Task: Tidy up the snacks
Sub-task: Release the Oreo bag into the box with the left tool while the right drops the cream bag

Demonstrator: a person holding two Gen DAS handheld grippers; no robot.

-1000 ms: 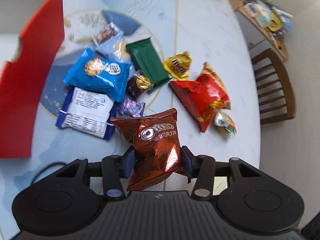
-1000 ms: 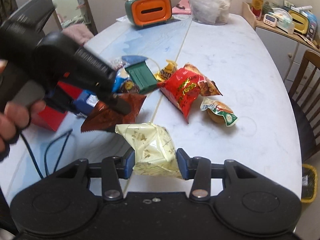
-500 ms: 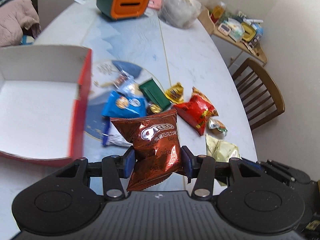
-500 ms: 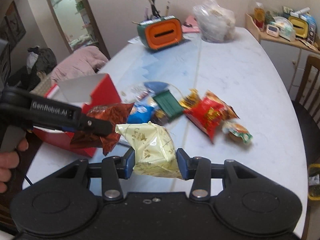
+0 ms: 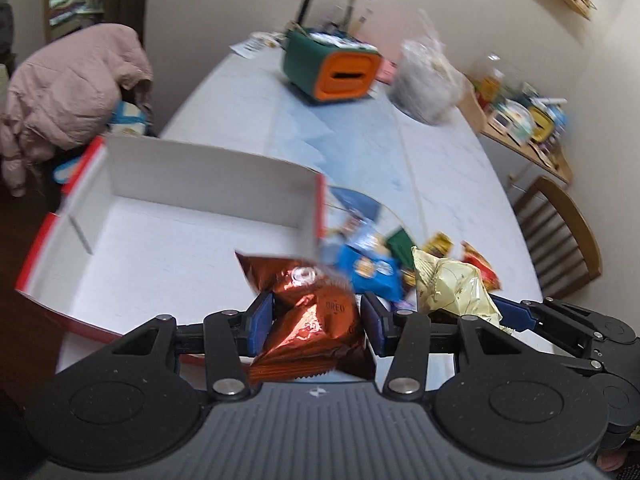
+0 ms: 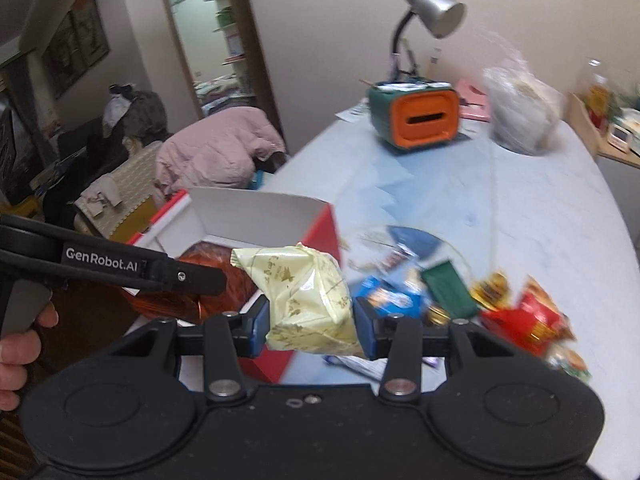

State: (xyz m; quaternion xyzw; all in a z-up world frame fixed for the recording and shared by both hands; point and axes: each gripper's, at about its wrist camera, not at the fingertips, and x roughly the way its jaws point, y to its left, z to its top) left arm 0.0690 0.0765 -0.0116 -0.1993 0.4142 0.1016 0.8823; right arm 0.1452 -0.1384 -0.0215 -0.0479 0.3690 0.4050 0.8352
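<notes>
My left gripper (image 5: 318, 322) is shut on a brown Oreo packet (image 5: 312, 320) and holds it over the near right corner of the open red box (image 5: 180, 240) with a white inside. My right gripper (image 6: 310, 320) is shut on a pale yellow snack bag (image 6: 308, 304), just right of the left gripper and near the box's right wall (image 6: 320, 236). That yellow bag also shows in the left wrist view (image 5: 452, 288). The Oreo packet (image 6: 212, 296) shows behind the left gripper's finger in the right wrist view. The box looks empty.
Loose snacks lie right of the box: a blue cookie packet (image 6: 390, 300), a green packet (image 6: 448, 288), a red bag (image 6: 536, 320). A green-orange holder (image 6: 416, 120), lamp (image 6: 436, 12) and plastic bag (image 6: 520, 112) stand at the far end. A wooden chair (image 5: 560, 236) is at the right.
Both grippers have moved left with their packets, from above the snack pile to the red box. The left gripper's Oreo packet now hangs over the box's corner.
</notes>
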